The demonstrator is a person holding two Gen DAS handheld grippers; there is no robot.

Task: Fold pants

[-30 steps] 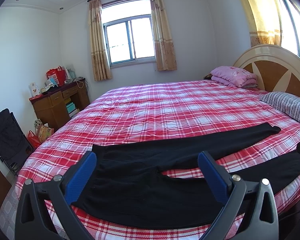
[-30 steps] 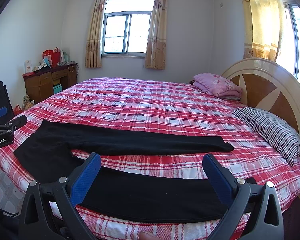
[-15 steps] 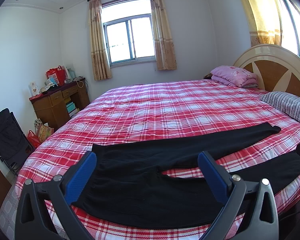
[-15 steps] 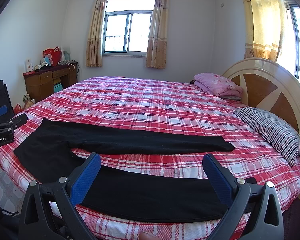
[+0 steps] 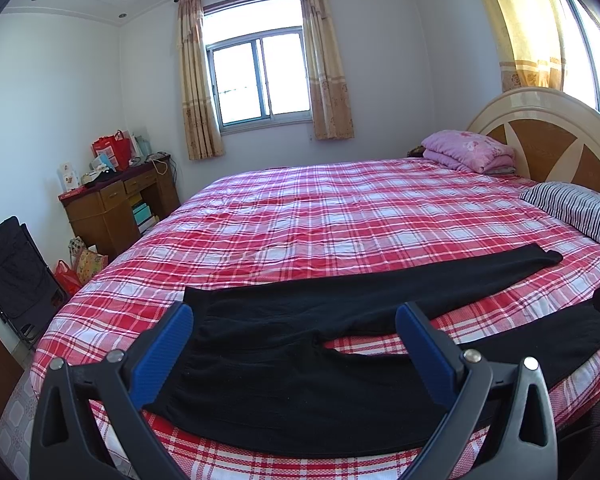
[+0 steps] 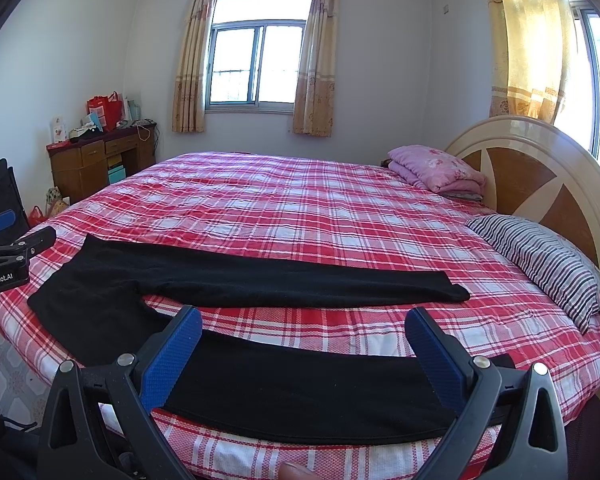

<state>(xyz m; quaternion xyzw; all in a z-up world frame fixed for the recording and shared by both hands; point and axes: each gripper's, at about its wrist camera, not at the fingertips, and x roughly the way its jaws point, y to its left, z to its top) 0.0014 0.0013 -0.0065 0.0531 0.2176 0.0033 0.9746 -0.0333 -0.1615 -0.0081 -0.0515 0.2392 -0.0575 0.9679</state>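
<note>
Black pants point(image 5: 284, 364) lie flat on the red plaid bed point(image 5: 340, 208), waist to the left, both legs spread to the right. My left gripper point(image 5: 294, 320) is open and empty, hovering above the waist and crotch. In the right wrist view the pants point(image 6: 300, 388) show with the near leg along the bed's front edge. My right gripper point(image 6: 302, 322) is open and empty above that near leg. The left gripper point(image 6: 8, 236) shows at the left edge of the right wrist view.
A striped pillow point(image 6: 540, 256) and folded pink blanket point(image 6: 436, 168) lie by the headboard point(image 6: 540, 168) on the right. A wooden desk point(image 5: 116, 204) with clutter and a black folding chair point(image 5: 12, 272) stand left of the bed.
</note>
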